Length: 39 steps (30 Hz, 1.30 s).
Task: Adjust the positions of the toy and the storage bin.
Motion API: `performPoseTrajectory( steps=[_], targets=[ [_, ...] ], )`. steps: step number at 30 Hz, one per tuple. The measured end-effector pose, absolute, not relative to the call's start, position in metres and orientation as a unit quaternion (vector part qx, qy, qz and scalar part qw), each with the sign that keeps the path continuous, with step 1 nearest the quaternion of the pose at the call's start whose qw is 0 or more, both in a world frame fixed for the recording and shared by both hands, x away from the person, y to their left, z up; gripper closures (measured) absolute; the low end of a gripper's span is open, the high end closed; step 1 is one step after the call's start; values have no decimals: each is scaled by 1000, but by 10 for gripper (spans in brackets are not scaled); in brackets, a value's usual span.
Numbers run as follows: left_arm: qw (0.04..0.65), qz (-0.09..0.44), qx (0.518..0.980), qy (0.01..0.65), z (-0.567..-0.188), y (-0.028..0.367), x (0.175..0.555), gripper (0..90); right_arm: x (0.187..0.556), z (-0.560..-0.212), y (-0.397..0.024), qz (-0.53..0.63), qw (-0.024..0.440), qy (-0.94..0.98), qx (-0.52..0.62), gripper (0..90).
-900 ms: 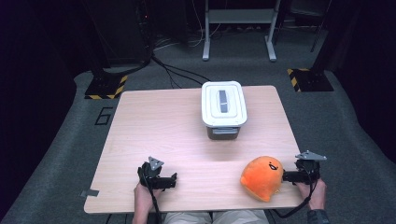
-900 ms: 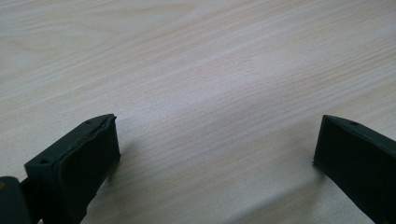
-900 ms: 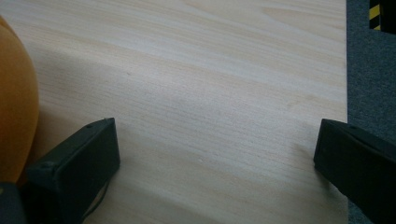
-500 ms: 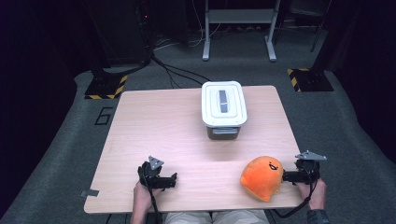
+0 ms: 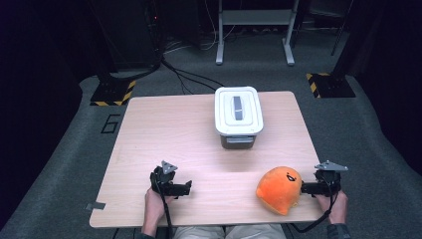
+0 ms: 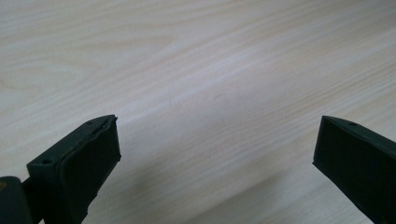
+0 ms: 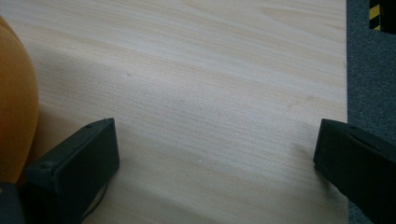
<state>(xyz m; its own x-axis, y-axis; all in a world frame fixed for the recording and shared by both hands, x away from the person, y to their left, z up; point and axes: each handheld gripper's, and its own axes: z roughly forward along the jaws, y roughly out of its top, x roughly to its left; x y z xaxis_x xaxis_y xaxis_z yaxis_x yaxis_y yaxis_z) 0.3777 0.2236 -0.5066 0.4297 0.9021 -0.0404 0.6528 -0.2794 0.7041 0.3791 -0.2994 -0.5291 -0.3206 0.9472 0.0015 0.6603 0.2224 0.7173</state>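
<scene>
A grey "6" [image 5: 110, 123] is marked on the floor left of the counter [image 5: 169, 129]. The white lidded bin [image 5: 238, 116] at the counter's far middle hides its contents. The orange plush toy [image 5: 279, 189], its face small and blurred, sits at the near right edge just beside the released, empty right claw [image 5: 304, 188]; the left claw [image 5: 188, 188] is likewise spread wide over bare wood.

Orange plush toy [image 5: 279, 190] with dark face marks; white-lidded grey bin [image 5: 238, 117]; pale wood-grain worktop [image 5: 169, 134]; black fingers [image 6: 88, 163].
</scene>
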Motion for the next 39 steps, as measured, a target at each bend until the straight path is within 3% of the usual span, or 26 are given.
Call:
performPoseTrajectory(
  steps=[24,39],
  targets=[
    [371,178,789,457,-447,189,429,36,379,-529,-300,317,227,748,538,0],
    [378,174,792,446,-428,173,451,50,379,-529,-300,317,227,747,538,0]
  ],
)
